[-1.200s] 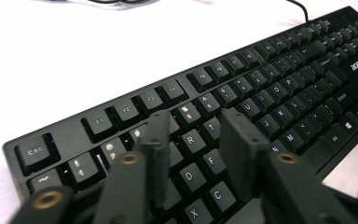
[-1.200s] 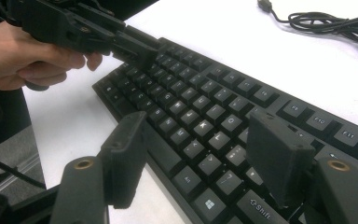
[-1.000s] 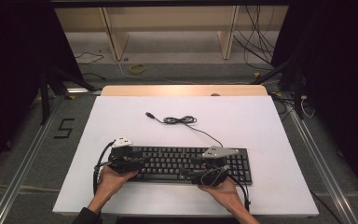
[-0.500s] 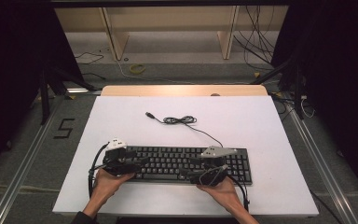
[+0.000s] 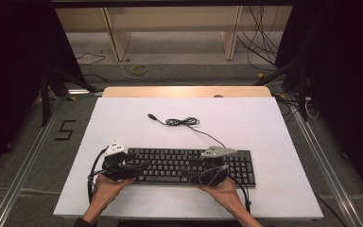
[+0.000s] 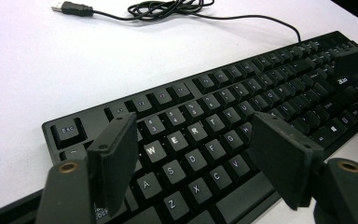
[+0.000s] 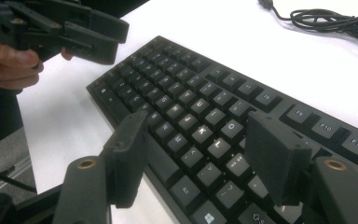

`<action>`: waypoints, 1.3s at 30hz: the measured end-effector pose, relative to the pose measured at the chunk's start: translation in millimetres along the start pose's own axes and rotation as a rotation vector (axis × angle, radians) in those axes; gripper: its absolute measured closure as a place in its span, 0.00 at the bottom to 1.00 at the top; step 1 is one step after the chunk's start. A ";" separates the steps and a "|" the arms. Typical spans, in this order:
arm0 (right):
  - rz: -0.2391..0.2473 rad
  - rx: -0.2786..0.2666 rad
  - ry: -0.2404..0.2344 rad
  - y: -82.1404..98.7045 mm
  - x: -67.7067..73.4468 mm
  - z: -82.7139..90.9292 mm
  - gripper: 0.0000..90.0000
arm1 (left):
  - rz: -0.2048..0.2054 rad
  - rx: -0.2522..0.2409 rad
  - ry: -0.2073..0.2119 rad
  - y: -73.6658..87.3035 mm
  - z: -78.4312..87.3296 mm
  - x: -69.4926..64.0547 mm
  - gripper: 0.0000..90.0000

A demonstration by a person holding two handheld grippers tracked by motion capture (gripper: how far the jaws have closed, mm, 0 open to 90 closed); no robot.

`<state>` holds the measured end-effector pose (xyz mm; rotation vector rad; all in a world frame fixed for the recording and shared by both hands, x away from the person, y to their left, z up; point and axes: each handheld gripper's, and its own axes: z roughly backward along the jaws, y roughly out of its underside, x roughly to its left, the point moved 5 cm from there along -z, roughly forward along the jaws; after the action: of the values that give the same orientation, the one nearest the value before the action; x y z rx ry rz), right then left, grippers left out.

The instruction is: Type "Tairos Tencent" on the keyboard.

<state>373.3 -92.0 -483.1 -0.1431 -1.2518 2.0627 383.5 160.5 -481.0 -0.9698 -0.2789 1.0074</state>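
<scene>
Black keyboard (image 5: 184, 165) lies flat on the white table (image 5: 274, 142), near the table's 6 o'clock edge, long side running 9 to 3 o'clock.

Left gripper (image 5: 137, 166) sits over the keyboard's 9 o'clock end, held by the left hand (image 5: 105, 185). Its jaws have just been opening and now stand wide; in the left gripper view (image 6: 193, 165) they hover above the W-E-R and A-S-D keys, pads pressing on nothing.

Right gripper (image 5: 194, 171) sits over the keyboard's right-of-centre part, held by the right hand (image 5: 221, 189). Jaws wide; the right gripper view (image 7: 193, 161) shows them spread above the K-L keys, nothing clamped. Whether either pad touches a keycap: cannot tell.

Surroundings:
- Keyboard cable (image 5: 184, 122) leaves the rear edge and runs toward 12 o'clock, bunched in a loose coil; USB plug (image 5: 152, 116) lies free on the table at 11 o'clock of the coil. Well apart from both grippers.
- Each gripper's own cable trails back toward 6 o'clock beside the wrist.
- Wooden strip (image 5: 184, 91) along the table's 12 o'clock edge.
- Floor beyond: loose wires, a yellow loop (image 5: 139, 69), wooden shelf legs (image 5: 114, 38).
- A "5" mark (image 5: 65, 130) on the floor at 9 o'clock of the table.

Obstructions: none between jaws and keys.
</scene>
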 end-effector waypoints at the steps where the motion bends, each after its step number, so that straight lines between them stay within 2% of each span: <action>1: -0.001 0.000 0.000 -0.4 -0.1 -0.6 0.45 | 0.000 -0.002 0.001 0.2 0.4 -0.3 0.35; 15: -0.006 0.000 -0.001 -1.8 -0.6 -4.9 0.45 | 0.017 -0.046 -0.009 3.1 9.7 0.0 0.33; 32: -0.016 0.020 -0.002 -5.4 1.0 -18.5 0.49 | 0.017 -0.047 -0.010 5.8 11.9 -1.4 0.31; 39: -0.017 0.032 0.002 -8.6 2.5 -25.7 0.55 | 0.021 -0.049 -0.009 6.9 13.6 -2.8 0.30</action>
<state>386.9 -69.2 -489.0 -0.1190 -1.2144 2.0662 369.8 166.9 -478.1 -1.0145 -0.3023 1.0280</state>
